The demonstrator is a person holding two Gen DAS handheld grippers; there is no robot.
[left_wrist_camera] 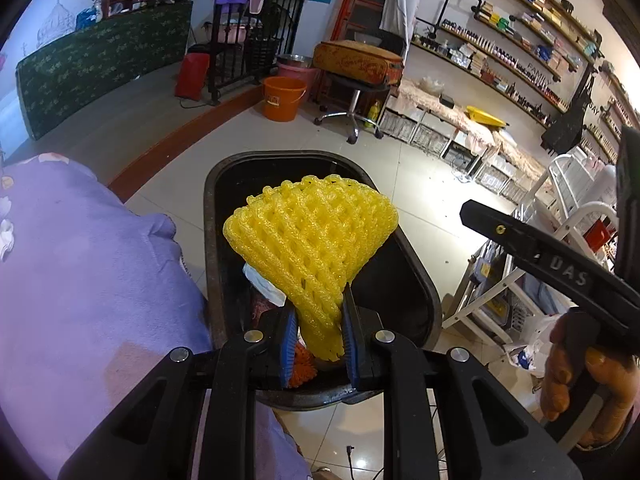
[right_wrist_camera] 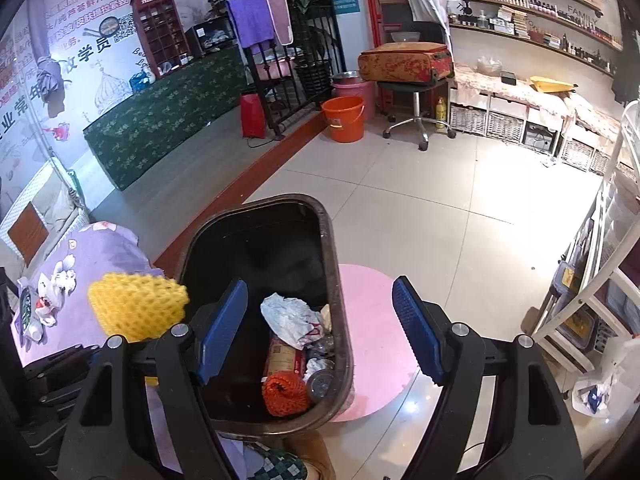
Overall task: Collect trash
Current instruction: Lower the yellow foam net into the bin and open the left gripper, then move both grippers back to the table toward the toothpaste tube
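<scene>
My left gripper point(left_wrist_camera: 320, 336) is shut on the narrow end of a yellow foam fruit net point(left_wrist_camera: 312, 232), which fans out above the black trash bin point(left_wrist_camera: 412, 272). The same yellow net point(right_wrist_camera: 136, 304) shows at the left in the right wrist view, beside the bin point(right_wrist_camera: 256, 216). My right gripper point(right_wrist_camera: 320, 328) stands open over the bin with nothing between its blue pads point(right_wrist_camera: 416, 328). Inside the bin lie crumpled white paper point(right_wrist_camera: 290, 318), a reddish packet point(right_wrist_camera: 284, 356) and an orange net point(right_wrist_camera: 284, 394). The right gripper's body point(left_wrist_camera: 560, 264) and a hand point(left_wrist_camera: 576, 376) appear at the right in the left wrist view.
A purple cloth-covered table point(left_wrist_camera: 80, 280) lies left of the bin, with several scraps of litter point(right_wrist_camera: 48, 300) on it. A pink round stool point(right_wrist_camera: 376, 340) stands right of the bin. A white rack point(right_wrist_camera: 592, 312), an orange bucket point(right_wrist_camera: 344, 118) and a swivel chair point(right_wrist_camera: 416, 92) stand on the tiled floor.
</scene>
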